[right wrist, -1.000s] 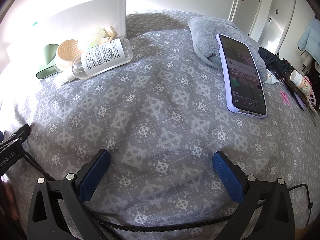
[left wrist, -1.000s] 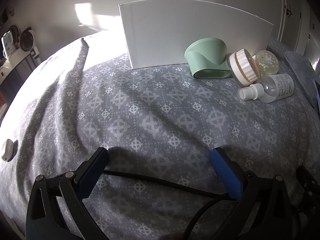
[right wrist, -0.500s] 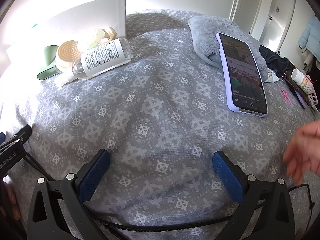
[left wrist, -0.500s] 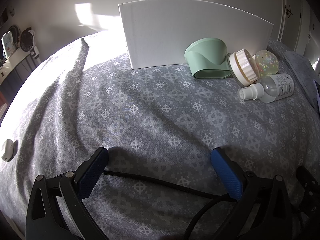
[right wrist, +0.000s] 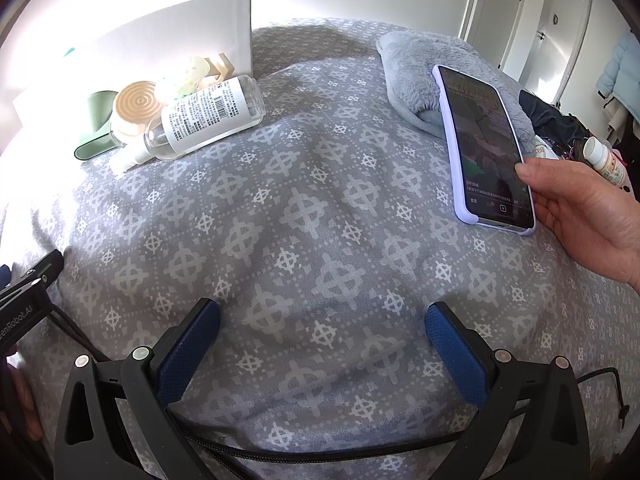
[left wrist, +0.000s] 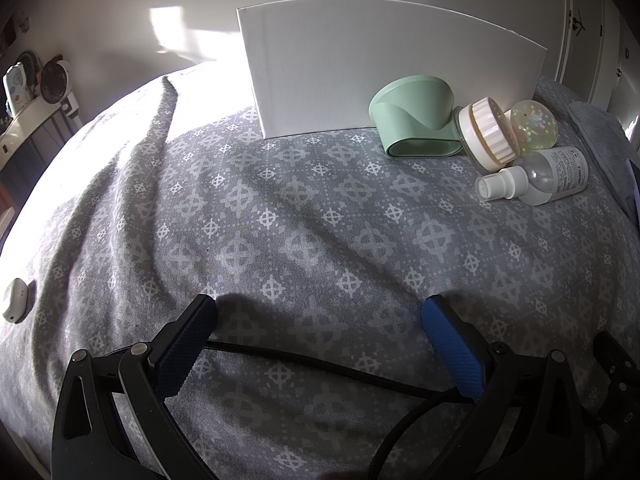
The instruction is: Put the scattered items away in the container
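Note:
A white box (left wrist: 384, 76) stands upright at the far side of the grey patterned bed; it also shows in the right wrist view (right wrist: 168, 36). Beside it lie a mint green scoop (left wrist: 416, 120), a round striped jar (left wrist: 486, 134), a glittery ball (left wrist: 534, 124) and a clear spray bottle (left wrist: 540, 178). The right wrist view shows the bottle (right wrist: 208, 114), the jar (right wrist: 136, 106) and the scoop (right wrist: 94, 124). My left gripper (left wrist: 320, 312) and right gripper (right wrist: 322, 316) rest on the bed, both open and empty, well short of the items.
A bare hand (right wrist: 588, 216) touches a lilac-cased phone (right wrist: 484, 148) lying against a grey plush cushion (right wrist: 424, 72) at the right. A pill bottle (right wrist: 604, 160) lies beyond. A small white device (left wrist: 14, 300) lies at the bed's left edge. Black cables run under both grippers.
A hand has come in from the right in the right wrist view and now touches the phone. Both grippers and the items have stayed still.

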